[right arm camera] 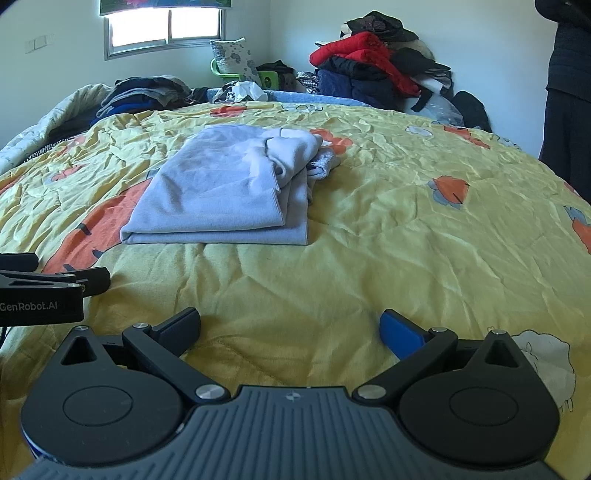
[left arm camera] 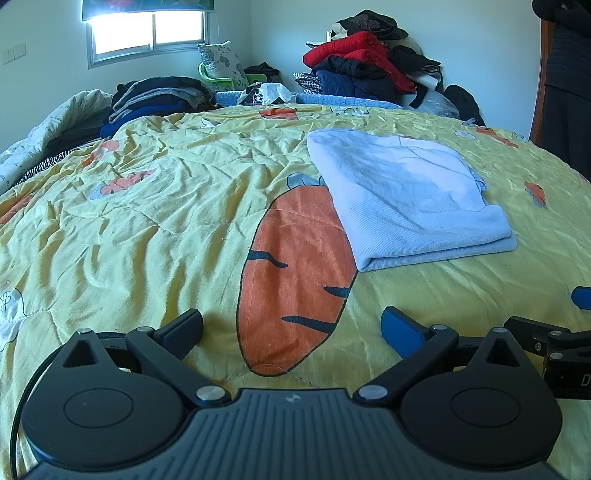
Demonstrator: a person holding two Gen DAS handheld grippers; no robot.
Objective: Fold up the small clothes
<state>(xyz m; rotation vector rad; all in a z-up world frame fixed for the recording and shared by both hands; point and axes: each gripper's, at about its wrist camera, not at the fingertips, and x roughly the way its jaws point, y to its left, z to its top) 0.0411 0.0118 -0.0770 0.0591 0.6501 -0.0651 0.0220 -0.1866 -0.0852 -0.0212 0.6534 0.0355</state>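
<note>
A pale blue garment (left arm camera: 410, 195) lies folded into a rough rectangle on the yellow quilt (left arm camera: 155, 206) that covers the bed. Its left edge overlaps the top of a large orange carrot print (left arm camera: 295, 280). From the right wrist view the same garment (right arm camera: 221, 188) shows stacked layers, with a bunched, looser part at its far right end.

The left gripper (left arm camera: 291, 326) hangs low over the quilt, near the carrot print and well short of the garment; its jaws stand wide apart and hold nothing. The right gripper (right arm camera: 290, 325) sits just beside it (part of its black frame shows at the right edge of the left view), jaws likewise spread and empty, with bare quilt between them.

Beyond the bed, a heap of red and dark clothes (left arm camera: 369, 62) rises against the wall, a lower stack of dark folded clothes (left arm camera: 155, 96) lies at the far left, and a window (left arm camera: 147, 33) glares bright.
</note>
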